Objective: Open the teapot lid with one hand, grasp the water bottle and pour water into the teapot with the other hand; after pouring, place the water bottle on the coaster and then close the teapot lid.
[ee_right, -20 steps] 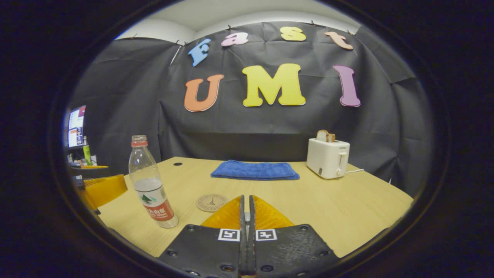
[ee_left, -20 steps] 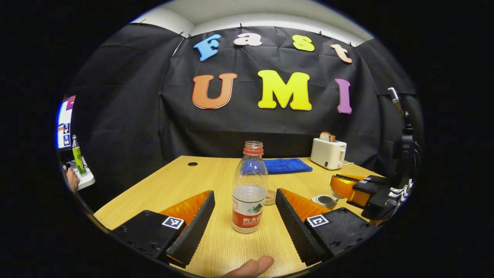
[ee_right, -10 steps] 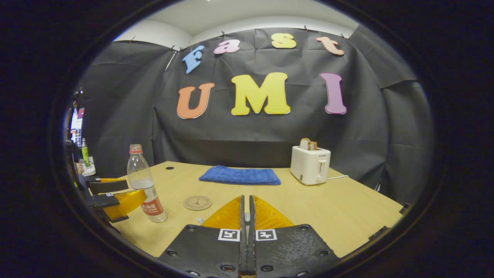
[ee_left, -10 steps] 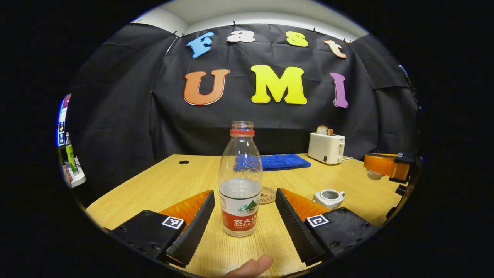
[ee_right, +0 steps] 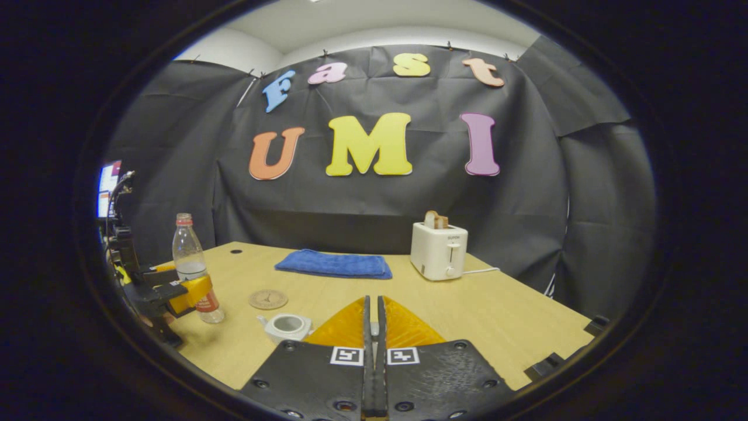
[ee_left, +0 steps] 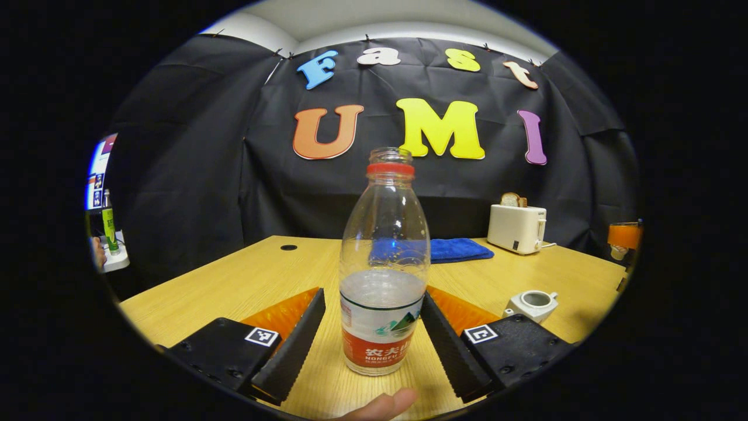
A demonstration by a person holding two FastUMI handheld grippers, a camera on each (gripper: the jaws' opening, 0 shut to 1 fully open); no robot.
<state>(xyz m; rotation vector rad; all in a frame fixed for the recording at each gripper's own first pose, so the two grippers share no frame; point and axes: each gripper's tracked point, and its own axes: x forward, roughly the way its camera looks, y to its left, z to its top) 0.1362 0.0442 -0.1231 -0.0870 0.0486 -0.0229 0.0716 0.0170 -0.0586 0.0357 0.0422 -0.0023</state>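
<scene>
Between the left gripper's (ee_left: 374, 333) parted jaws: water bottle (ee_left: 383, 275).

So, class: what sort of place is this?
Probably a staged recording booth, not a real kitchen: black cloth wall, a pale wooden table carrying a white toaster, with a lit monitor beside it.

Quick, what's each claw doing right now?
Left gripper: open around the clear plastic water bottle, not squeezing.
Right gripper: closed; whether it holds anything cannot be told.
</scene>
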